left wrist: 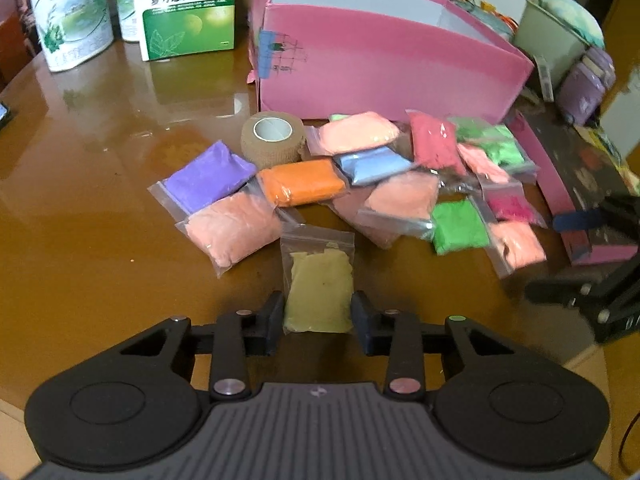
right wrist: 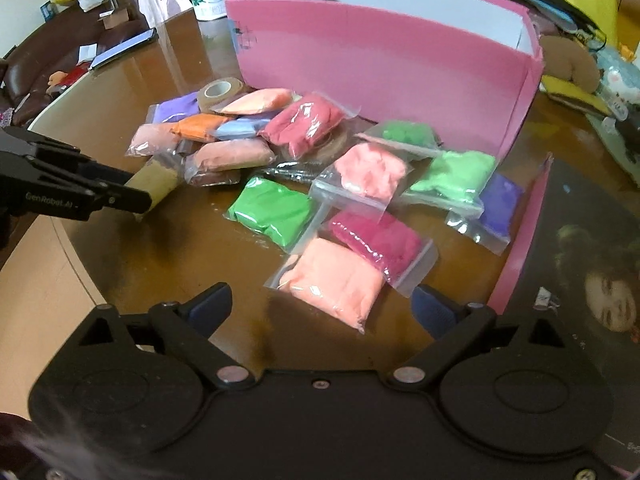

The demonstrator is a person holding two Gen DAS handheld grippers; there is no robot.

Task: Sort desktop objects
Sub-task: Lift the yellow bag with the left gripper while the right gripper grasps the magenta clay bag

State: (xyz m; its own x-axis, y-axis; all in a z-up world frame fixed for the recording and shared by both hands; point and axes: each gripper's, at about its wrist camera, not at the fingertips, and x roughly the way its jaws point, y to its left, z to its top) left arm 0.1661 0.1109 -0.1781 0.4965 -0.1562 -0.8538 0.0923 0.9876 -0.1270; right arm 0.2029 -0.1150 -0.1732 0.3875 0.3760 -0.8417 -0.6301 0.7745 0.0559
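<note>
Left gripper (left wrist: 319,311) has its jaws pinched on the yellow-tan clay bag (left wrist: 319,288); the bag's top end points toward the pile. In the right wrist view that same bag (right wrist: 158,182) sticks out of the left gripper's tip, near the table's left edge. Right gripper (right wrist: 322,304) has its jaws spread wide, nothing between them; the peach bag (right wrist: 334,280) lies just ahead of it, overlapped by the magenta bag (right wrist: 378,240).

Open room: bare brown table (left wrist: 100,208) on the left and in front of the pile. On the right it is tight: a pink lid (right wrist: 520,248) lies right beside the bags, its top a dark printed picture with a face.

Mid-field: bags of coloured clay overlap in a loose pile: purple bag (left wrist: 208,176), orange bag (left wrist: 300,182), blue bag (left wrist: 372,164), dark red bag (left wrist: 434,140), bright green bag (left wrist: 460,228), plus several peach and pink ones. A tan bandage roll (left wrist: 272,138) stands at the pile's back left, touching the bags.

Far: open pink box (left wrist: 384,64) just behind the pile, white inside. Green medicine box (left wrist: 188,12) and white-green tin (left wrist: 72,20) back left.

The table is glossy and reflective. Beyond it sit a dark sofa and clutter on the left, yellow bags back right. Bags at the bottom of the pile are mostly covered. Box interior is not visible from either view.
</note>
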